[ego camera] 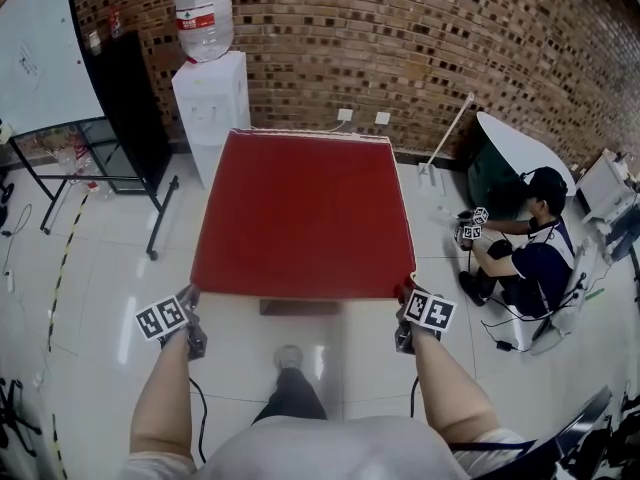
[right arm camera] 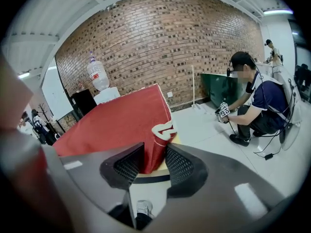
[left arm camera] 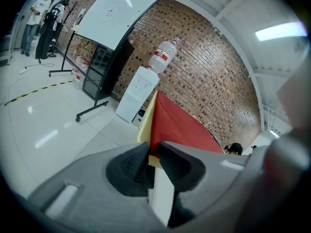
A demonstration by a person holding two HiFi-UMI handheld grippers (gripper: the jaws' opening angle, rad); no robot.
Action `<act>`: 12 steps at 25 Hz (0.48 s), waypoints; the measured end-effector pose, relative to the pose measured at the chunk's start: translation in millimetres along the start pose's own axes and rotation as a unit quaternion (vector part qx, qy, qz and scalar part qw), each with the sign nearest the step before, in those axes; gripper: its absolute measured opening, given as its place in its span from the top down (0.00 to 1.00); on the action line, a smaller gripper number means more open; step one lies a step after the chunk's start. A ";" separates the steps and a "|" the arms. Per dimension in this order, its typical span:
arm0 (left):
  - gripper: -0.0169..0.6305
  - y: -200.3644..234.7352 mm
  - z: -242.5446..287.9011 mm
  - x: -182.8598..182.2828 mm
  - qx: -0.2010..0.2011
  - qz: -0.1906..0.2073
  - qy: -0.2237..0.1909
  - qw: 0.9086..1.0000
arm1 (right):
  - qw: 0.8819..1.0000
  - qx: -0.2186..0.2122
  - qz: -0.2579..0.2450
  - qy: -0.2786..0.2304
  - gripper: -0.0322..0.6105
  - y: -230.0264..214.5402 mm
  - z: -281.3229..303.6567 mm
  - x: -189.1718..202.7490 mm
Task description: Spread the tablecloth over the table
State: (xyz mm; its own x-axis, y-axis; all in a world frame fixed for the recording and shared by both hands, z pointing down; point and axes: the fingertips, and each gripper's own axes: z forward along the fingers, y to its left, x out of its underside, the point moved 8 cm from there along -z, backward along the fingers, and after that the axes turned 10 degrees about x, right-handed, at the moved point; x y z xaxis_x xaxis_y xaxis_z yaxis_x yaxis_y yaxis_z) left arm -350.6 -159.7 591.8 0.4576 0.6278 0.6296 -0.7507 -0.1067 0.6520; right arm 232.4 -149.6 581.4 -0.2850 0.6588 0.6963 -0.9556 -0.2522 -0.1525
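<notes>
The red tablecloth point(ego camera: 300, 208) lies flat over the square table and hangs down its near side. My left gripper point(ego camera: 188, 294) is at the near left corner and my right gripper point(ego camera: 405, 290) at the near right corner. In the left gripper view the jaws point(left arm camera: 153, 147) stand a little apart, with the cloth's corner point(left arm camera: 180, 125) at their tips and the yellow table edge point(left arm camera: 143, 125) behind; the pads do not press it. In the right gripper view the jaws point(right arm camera: 155, 152) are wider apart, and the cloth's hemmed corner point(right arm camera: 163, 130) hangs loose between them.
A white water dispenser point(ego camera: 212, 98) stands just behind the table's far left corner. A whiteboard on a wheeled stand point(ego camera: 40, 58) and a black cabinet point(ego camera: 135, 98) are at the left. A person point(ego camera: 530, 248) crouches on the floor at the right, by a green folded table point(ego camera: 500, 168).
</notes>
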 end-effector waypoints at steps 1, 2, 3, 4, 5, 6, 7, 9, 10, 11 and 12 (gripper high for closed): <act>0.87 0.8 -3.6 3.0 0.001 -0.001 0.001 1.000 | 1.000 -0.001 0.001 0.003 0.74 -2.6 -2.4 2.7; 0.86 0.5 -7.8 5.3 0.004 -0.001 0.002 1.000 | 1.000 0.000 0.001 0.005 0.74 -5.3 -5.5 5.3; 0.84 -1.1 -12.3 6.2 0.008 -0.001 0.001 1.000 | 1.000 0.002 0.000 0.006 0.74 -8.1 -9.2 7.0; 0.84 -4.4 -16.8 6.2 0.012 -0.001 -0.001 1.000 | 1.000 0.003 -0.002 0.005 0.74 -11.1 -13.8 7.8; 0.84 -9.1 -21.6 6.4 0.017 0.000 -0.003 1.000 | 1.000 0.005 -0.003 0.004 0.74 -14.9 -19.6 8.1; 0.84 -15.1 -26.3 7.5 0.022 0.002 -0.004 1.000 | 1.000 0.006 -0.006 0.002 0.74 -19.4 -26.8 8.1; 0.84 -22.3 -30.8 9.0 0.030 0.007 -0.004 1.000 | 1.000 0.007 -0.011 -0.001 0.75 -24.0 -34.8 7.8; 0.84 -39.1 -37.3 9.6 0.052 0.018 -0.002 0.998 | 1.000 0.000 -0.024 -0.007 0.78 -28.0 -51.0 5.2; 0.84 -48.2 -38.7 8.3 0.066 0.023 0.000 0.998 | 0.999 -0.009 -0.034 -0.011 0.79 -25.5 -58.8 2.5; 0.84 -57.9 -39.2 7.0 0.084 0.026 0.002 0.996 | 0.999 -0.022 -0.046 -0.016 0.81 -19.9 -67.0 -0.6; 0.84 -68.3 -39.0 6.4 0.104 0.026 0.005 0.994 | 0.997 -0.038 -0.062 -0.019 0.83 -11.4 -75.8 -3.5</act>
State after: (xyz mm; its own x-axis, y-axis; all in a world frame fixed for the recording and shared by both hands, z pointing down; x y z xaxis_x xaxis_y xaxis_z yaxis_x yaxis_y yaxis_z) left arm -314.9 -118.3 534.8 0.4152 0.6247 0.6613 -0.6579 -0.2960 0.6925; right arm 238.6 -95.3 527.4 -0.1634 0.6544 0.7383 -0.9865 -0.1151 -0.1162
